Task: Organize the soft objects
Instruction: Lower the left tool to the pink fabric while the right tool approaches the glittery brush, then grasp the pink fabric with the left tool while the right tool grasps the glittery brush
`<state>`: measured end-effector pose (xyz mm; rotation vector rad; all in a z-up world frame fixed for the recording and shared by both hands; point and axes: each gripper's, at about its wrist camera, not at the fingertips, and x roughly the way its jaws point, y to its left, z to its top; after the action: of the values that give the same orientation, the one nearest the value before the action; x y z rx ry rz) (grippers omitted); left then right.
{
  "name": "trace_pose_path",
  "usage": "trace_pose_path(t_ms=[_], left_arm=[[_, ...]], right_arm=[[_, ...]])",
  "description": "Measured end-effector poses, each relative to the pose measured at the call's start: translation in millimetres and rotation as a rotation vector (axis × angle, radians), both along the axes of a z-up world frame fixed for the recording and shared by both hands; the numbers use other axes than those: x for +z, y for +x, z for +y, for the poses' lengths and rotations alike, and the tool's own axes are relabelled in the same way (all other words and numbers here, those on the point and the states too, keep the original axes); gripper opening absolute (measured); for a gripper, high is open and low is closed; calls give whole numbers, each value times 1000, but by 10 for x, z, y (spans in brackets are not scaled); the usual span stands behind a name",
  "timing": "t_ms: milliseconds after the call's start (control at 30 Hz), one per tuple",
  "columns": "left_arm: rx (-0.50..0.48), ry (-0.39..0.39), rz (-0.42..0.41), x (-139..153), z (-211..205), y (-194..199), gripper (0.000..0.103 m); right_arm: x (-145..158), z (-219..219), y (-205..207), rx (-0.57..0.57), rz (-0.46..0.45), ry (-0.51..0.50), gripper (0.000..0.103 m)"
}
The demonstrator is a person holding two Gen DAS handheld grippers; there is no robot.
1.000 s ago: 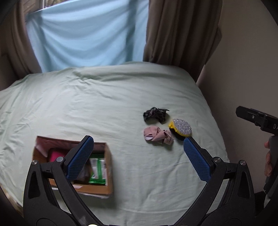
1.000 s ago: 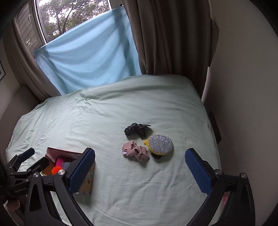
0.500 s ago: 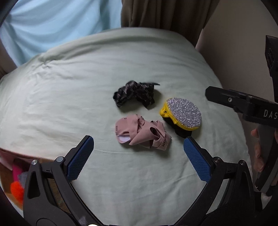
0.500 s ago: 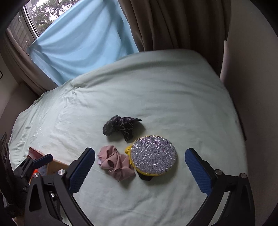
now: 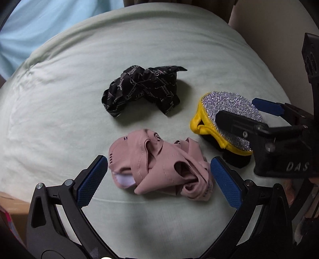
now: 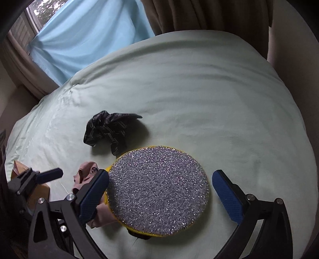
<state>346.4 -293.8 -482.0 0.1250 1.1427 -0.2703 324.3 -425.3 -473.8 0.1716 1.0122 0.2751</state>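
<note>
A crumpled pink cloth (image 5: 159, 165) lies on the pale green bed (image 5: 99, 59). My left gripper (image 5: 159, 179) is open, its blue pads either side of it. A black patterned cloth (image 5: 141, 89) lies farther back. A round silver glitter pad with yellow rim (image 6: 157, 189) lies to the right, also showing in the left wrist view (image 5: 223, 111). My right gripper (image 6: 159, 195) is open and straddles the pad. The black cloth (image 6: 107, 129) and pink cloth (image 6: 85, 173) also show in the right wrist view.
A cardboard box (image 5: 12, 205) sits at the bed's near left edge, mostly out of view, also in the right wrist view (image 6: 30, 189). A blue sheet (image 6: 89, 33) and brown curtains (image 6: 199, 14) hang behind the bed. A wall runs along the right side.
Both grippers have moved forward and down toward the bed. The left now frames the pink cloth, the right now frames the glitter pad. The box has slid almost out of view.
</note>
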Motion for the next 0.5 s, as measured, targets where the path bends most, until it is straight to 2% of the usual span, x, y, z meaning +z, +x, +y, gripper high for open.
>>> trace_pose_path(t_ms=[100,167,233,433,500], left_arm=[[6,-12,31,-138,-9,55,98],[8,-18,70,-257,-16,83,95],[-7,17,55,-290,-60,66,95],[-30,40,30,-254,-119,23,70],[-38,48,26,-229,-120,7,62]], right_arm=[[-89,49,29,29,1,-11,102],[-133,67,29,44,4,-15,97],[-165,65,6,50,-1,-24,95],[-158,116,-125,83,-40,-62,79],[-172,152,-175,99,-37,-71,65]])
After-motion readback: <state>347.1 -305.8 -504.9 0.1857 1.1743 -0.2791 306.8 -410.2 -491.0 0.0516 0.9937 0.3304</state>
